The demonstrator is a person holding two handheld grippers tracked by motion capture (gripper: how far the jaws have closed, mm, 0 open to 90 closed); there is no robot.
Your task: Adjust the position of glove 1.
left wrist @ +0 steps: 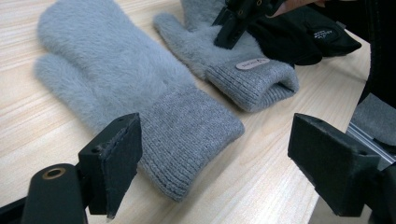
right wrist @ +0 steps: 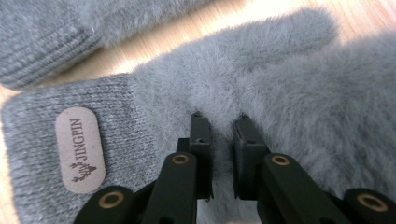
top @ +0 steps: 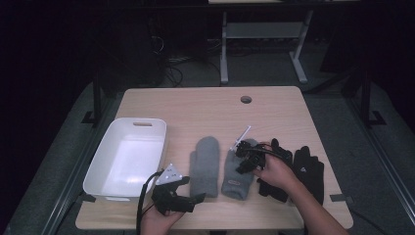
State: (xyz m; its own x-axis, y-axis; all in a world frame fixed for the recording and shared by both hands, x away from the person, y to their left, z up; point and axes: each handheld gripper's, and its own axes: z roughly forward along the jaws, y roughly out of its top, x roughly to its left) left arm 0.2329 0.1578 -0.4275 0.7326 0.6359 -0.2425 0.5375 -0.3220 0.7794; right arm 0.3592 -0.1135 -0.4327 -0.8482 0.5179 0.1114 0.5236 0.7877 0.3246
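Your right tongs pinch a tuft of the soft, light grey mitten, left tongs gaping, so grab deeper near the knit cuff.

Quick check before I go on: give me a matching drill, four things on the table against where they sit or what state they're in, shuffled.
Things:
1. white bin
2. grey mitten with the tan label
3. black gloves
4. left gripper

Places or states:
A. jaws wide apart, near the cuff of the other grey mitten
B. at the table's left side, nothing in it
C. pinched in its fluffy part by the right gripper
D. farthest right, partly under the person's hand

Pairs: 1-B, 2-C, 3-D, 4-A
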